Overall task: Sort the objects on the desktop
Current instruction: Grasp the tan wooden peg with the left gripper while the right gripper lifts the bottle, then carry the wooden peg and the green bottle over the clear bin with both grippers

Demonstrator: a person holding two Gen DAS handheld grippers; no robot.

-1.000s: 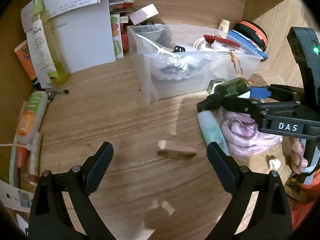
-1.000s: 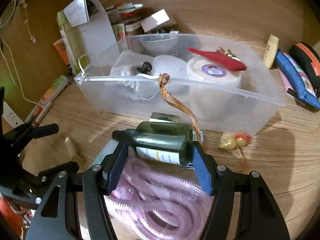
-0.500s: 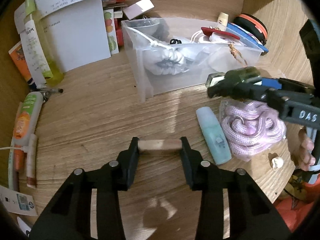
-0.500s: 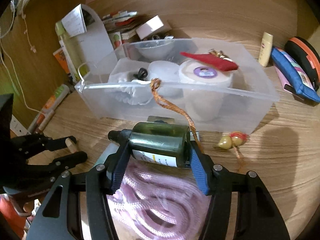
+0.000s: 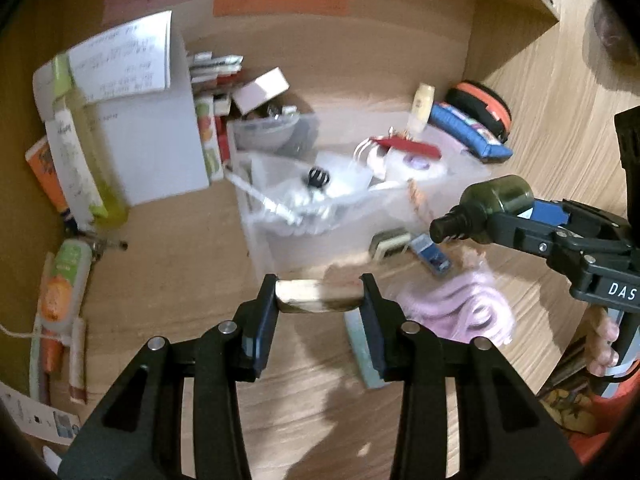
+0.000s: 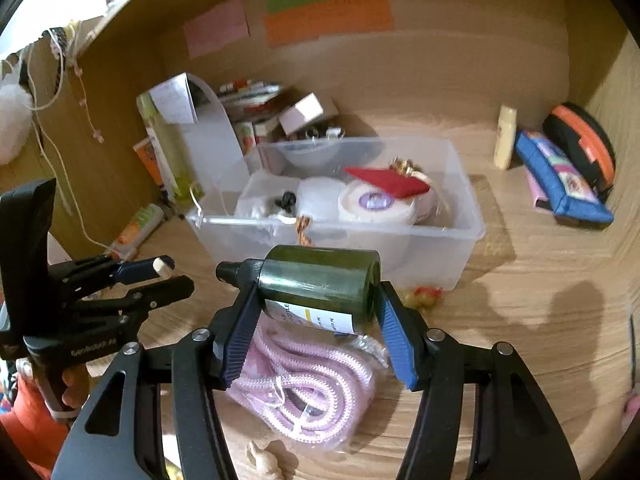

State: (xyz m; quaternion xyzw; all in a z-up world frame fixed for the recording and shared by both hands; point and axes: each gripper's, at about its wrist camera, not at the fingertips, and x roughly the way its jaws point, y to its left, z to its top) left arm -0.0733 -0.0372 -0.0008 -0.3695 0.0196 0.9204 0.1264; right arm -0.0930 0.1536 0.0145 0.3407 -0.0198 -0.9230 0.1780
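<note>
Gripping one bottle (image 6: 320,280), one block (image 5: 318,296)

On my wooden back wall (image 6: 460,60) I see coloured paper notes (image 6: 326,18). A white cord (image 6: 60,92) hangs at the left side panel (image 6: 100,128), near its top.

Both wrist views are aimed forward and downward, at close range; the clear plastic storage bin (image 5: 320,216) (image 6: 440,232) is shared.
</note>
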